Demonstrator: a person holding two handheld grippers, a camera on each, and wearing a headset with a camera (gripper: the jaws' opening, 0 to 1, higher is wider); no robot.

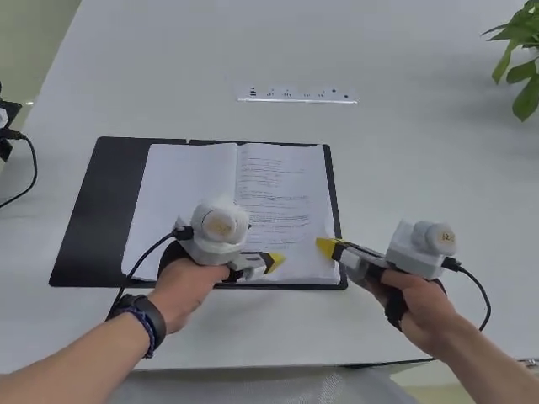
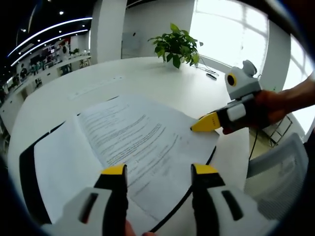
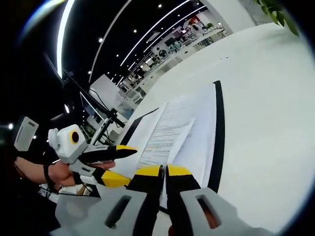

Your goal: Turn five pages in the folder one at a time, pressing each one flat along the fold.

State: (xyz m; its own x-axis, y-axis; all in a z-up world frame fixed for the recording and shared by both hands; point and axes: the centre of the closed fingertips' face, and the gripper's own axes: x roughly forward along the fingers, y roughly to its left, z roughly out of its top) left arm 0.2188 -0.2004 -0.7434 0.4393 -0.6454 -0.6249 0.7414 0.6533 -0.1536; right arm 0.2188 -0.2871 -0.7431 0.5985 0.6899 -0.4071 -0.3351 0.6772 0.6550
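A black folder (image 1: pixel 101 210) lies open on the white table, with a blank sheet (image 1: pixel 181 202) on its left and a printed page (image 1: pixel 282 202) on its right. My left gripper (image 1: pixel 268 263) hovers over the lower middle of the pages; in its own view the left gripper (image 2: pixel 159 172) is open above the printed page (image 2: pixel 133 137). My right gripper (image 1: pixel 324 246) sits at the printed page's lower right edge. In its own view the right gripper (image 3: pixel 164 171) is shut at the edge of the top printed page (image 3: pixel 167 135), which lifts slightly off the sheet below.
A white socket strip (image 1: pixel 295 94) is set into the table beyond the folder. A potted plant (image 1: pixel 522 59) stands at the far right, and a black cable (image 1: pixel 29 168) trails at the left edge. Bare table surrounds the folder.
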